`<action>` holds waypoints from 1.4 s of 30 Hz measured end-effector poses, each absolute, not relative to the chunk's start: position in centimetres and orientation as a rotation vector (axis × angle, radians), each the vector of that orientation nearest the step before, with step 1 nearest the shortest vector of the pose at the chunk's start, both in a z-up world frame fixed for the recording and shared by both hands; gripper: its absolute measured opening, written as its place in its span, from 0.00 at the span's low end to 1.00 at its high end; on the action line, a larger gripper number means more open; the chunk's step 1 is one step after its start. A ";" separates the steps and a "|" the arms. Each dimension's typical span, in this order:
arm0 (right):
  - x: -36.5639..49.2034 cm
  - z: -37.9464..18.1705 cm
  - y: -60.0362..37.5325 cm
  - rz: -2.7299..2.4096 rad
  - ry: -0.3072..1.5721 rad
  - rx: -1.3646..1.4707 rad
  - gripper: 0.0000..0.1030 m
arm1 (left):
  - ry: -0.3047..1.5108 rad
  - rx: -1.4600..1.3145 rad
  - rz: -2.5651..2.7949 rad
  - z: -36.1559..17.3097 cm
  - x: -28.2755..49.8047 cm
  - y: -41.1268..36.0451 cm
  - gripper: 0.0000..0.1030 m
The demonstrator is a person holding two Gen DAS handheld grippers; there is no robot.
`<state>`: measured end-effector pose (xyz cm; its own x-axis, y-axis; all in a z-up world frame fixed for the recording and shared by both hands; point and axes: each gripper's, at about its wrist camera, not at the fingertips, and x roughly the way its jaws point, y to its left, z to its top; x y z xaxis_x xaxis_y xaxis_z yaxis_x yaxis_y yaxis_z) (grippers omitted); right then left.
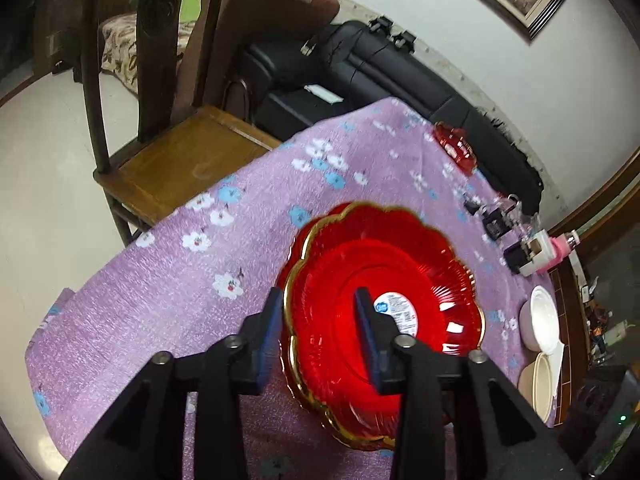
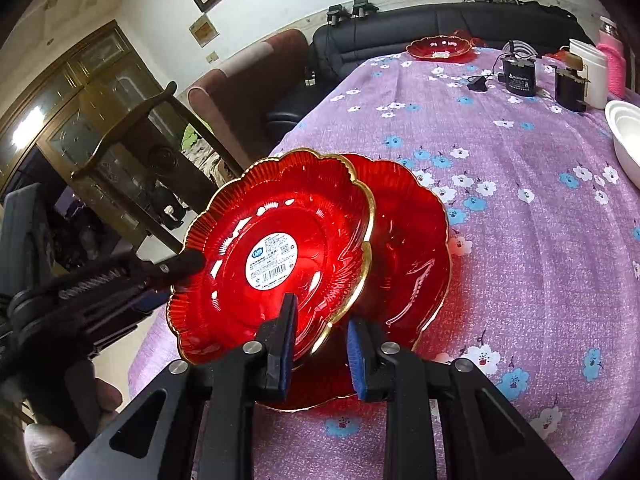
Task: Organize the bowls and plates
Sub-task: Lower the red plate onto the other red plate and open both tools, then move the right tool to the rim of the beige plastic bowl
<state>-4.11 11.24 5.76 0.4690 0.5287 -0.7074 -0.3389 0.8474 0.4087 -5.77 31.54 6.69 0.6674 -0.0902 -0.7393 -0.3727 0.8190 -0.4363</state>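
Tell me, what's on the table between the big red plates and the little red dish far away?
Only bare flowery purple tablecloth between the stacked red plates and the small red dish, seen from the right wrist view.

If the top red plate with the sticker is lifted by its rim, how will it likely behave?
The top red plate looks glossy and glass-like, so it is probably stiff, slippery and breakable. It leans tilted on the lower red plate, so it may slide or clatter when released. The gold scalloped rim between the right gripper fingers gives an uneven hold.
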 end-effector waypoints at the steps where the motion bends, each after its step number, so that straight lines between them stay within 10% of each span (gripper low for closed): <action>1: -4.1 5.8 11.4 0.538 0.939 0.212 0.32 | 0.821 -0.605 0.175 7.0 -6.0 31.6 0.43; 8: -5.4 6.8 11.5 0.520 0.877 0.138 0.54 | 0.704 -0.593 0.193 9.9 -8.6 31.5 0.54; 28: -9.8 10.0 3.0 0.443 0.691 0.164 0.65 | 0.435 -0.314 0.141 17.0 -15.1 19.8 0.87; 42: -9.0 10.5 -7.1 0.288 0.637 0.221 0.66 | 0.541 -0.193 0.013 15.6 -13.5 10.7 0.91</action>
<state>-9.02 -7.09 10.45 0.7664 0.3301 -0.5511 -0.1953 0.9370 0.2897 -13.46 10.74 15.61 0.8574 -0.0383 -0.5132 -0.0631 0.9819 -0.1787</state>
